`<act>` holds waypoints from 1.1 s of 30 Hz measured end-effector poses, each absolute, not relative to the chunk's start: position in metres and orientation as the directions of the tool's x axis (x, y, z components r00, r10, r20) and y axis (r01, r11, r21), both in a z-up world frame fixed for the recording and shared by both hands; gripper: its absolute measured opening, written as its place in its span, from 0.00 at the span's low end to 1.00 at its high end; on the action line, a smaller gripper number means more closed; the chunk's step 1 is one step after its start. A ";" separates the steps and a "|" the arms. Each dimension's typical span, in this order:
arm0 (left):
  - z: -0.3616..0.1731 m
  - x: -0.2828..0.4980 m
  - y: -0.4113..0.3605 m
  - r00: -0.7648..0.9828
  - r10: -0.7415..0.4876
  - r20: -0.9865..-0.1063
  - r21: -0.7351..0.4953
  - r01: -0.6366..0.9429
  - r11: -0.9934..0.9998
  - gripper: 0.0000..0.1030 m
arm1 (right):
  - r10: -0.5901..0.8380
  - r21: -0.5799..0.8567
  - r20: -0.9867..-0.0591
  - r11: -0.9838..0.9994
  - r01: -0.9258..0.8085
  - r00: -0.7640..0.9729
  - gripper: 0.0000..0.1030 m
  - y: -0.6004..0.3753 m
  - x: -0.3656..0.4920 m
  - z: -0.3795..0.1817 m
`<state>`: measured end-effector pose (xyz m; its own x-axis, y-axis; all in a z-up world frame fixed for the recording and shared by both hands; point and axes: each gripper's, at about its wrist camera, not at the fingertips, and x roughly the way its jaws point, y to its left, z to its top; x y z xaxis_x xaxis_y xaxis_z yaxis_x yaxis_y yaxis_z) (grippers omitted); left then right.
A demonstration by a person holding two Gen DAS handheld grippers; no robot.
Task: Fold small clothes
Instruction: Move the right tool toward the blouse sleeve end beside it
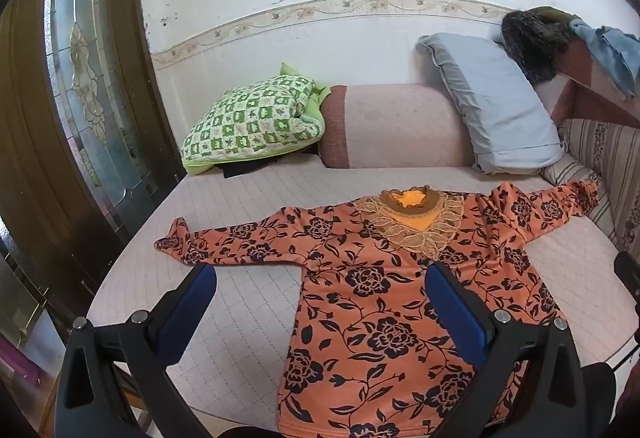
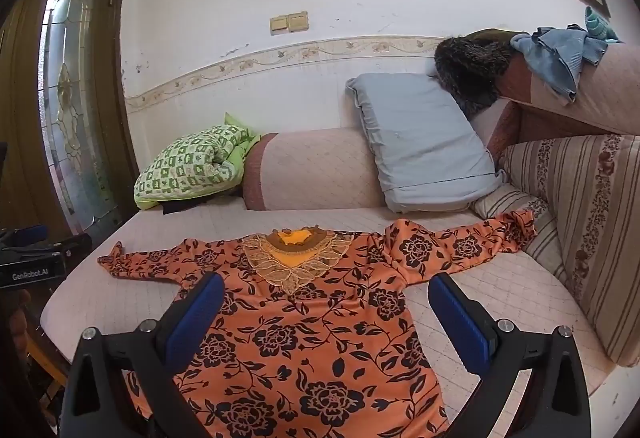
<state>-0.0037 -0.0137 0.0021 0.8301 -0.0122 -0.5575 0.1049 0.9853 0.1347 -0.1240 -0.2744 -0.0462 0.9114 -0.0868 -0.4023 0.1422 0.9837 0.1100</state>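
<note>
An orange long-sleeved top with black flowers [image 1: 380, 302] lies flat and face up on the pale quilted seat [image 1: 240, 222], sleeves spread left and right, lace collar away from me. It also shows in the right wrist view [image 2: 312, 338]. My left gripper [image 1: 320, 274] is open and empty, hovering above the top's left side below the left sleeve. My right gripper [image 2: 326, 286] is open and empty, above the top's body near the right sleeve. The left gripper's body shows at the left edge of the right wrist view [image 2: 32, 258].
A green checked cushion [image 1: 256, 118], a pink bolster [image 1: 396, 126] and a grey pillow [image 1: 496, 102] line the back. A striped cushion [image 2: 584, 230] stands on the right. Loose clothes [image 2: 560, 50] lie on the backrest. A glazed door [image 1: 80, 78] stands at the left.
</note>
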 end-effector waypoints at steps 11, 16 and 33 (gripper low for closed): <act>0.010 -0.004 -0.040 0.828 -0.037 -0.559 0.163 0.153 0.975 1.00 | -0.127 0.124 -0.406 0.974 0.192 0.905 1.00 -0.305 -0.127 -0.058; 0.008 0.011 -0.047 0.816 -0.042 -0.577 0.156 0.160 0.975 1.00 | -0.136 0.161 -0.465 0.959 0.235 0.875 1.00 -0.328 -0.119 -0.070; -0.050 0.109 -0.043 0.748 0.037 -0.663 0.094 0.034 0.995 1.00 | -0.346 0.212 -0.611 0.794 0.569 0.711 1.00 -0.554 -0.066 -0.130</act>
